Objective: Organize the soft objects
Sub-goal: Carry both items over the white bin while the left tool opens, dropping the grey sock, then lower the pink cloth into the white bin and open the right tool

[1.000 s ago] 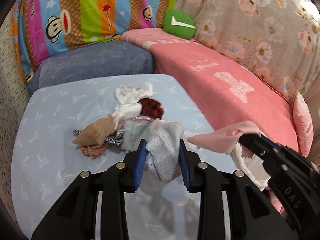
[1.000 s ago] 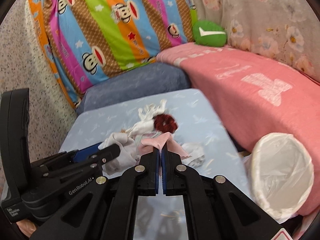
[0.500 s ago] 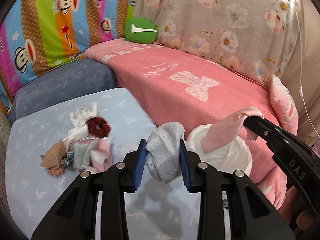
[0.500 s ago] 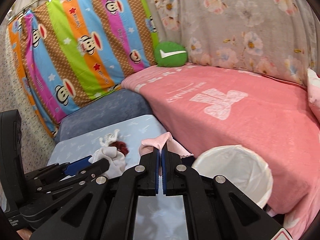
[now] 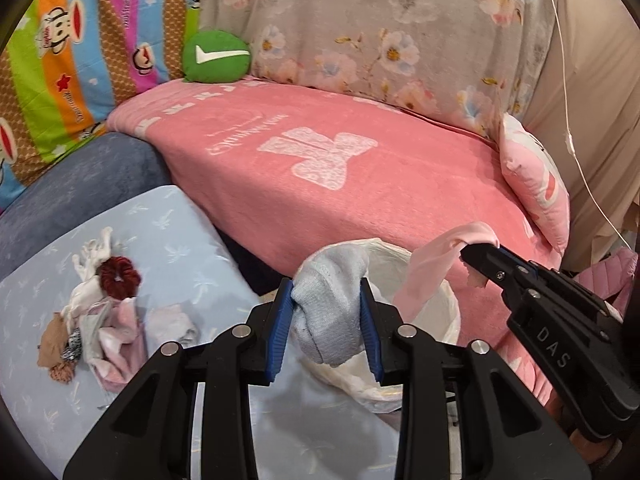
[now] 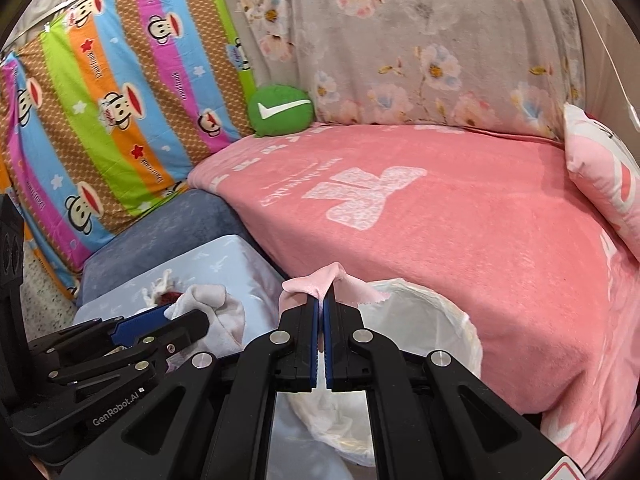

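My left gripper (image 5: pixel 326 292) is shut on a bundled grey sock (image 5: pixel 330 312), held over the near rim of a white-lined bin (image 5: pixel 448 308). My right gripper (image 6: pixel 321 300) is shut on a thin pink cloth (image 6: pixel 316 282) that drapes over its tips, above the same bin (image 6: pixel 432 316). In the left wrist view the right gripper (image 5: pixel 476 252) enters from the right with the pink cloth (image 5: pixel 436 264) hanging over the bin. A pile of small soft items (image 5: pixel 100 316), with a dark red scrunchie (image 5: pixel 119 278) on top, lies on the light blue table (image 5: pixel 180 240).
A pink blanket (image 5: pixel 340 168) covers the sofa behind the bin. A green round cushion (image 5: pixel 216 56) sits in the corner, a striped monkey-print cloth (image 6: pixel 112 112) hangs at left, a floral cloth (image 6: pixel 420 40) covers the sofa back. A pink pillow (image 5: pixel 536 180) lies at right.
Both grippers swung right from above the pile on the table to over the white-lined bin, carrying the grey sock and the pink cloth. Neither grip has altered.
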Available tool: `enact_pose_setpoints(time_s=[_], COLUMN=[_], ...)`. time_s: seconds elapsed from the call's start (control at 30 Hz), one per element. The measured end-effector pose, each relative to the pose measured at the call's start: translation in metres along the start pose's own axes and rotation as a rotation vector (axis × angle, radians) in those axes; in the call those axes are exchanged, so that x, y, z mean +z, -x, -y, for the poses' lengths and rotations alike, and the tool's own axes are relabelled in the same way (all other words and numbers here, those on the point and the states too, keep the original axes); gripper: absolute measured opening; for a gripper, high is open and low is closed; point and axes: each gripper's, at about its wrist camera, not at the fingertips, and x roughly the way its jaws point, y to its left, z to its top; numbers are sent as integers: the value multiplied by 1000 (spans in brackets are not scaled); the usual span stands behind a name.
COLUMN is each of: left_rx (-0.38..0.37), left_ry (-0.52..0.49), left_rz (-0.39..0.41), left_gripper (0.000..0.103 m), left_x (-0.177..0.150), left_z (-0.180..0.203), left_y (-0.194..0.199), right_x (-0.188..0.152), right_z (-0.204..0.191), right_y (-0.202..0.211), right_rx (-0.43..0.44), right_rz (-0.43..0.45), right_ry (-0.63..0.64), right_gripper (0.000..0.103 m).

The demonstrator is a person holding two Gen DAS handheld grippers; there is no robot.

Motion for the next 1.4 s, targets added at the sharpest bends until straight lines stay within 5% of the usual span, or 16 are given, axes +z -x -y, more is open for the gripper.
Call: enact_pose_setpoints(time_s=[0.43,0.6,0.77,1.13,1.2,1.4], left_rx=[-40,-32,-21,-11,-13,1], left_ry=[-36,-23,-16,17,30,52], left_rz=[-49,-38,-34,-43,-45,-36], left_gripper=[34,54,65,66,67,70], left_x=[7,8,12,12,12,9], left_z=[31,34,34,25,21,11], left_y=[-35,-38,-40,-40,-39,-34], right_x=[-8,-10,-11,-14,-16,-36], right_z=[48,53,59,57,59,60], right_y=[-18,-18,-21,-24,-33,-56], right_rx=[-65,-83,-94,-106,-115,-141], right_rz=[-42,-35,-42,-53,-94,-204], right_ry=[-69,-77,-90,-77,-74,-63], right_gripper=[9,30,32,48,56,56])
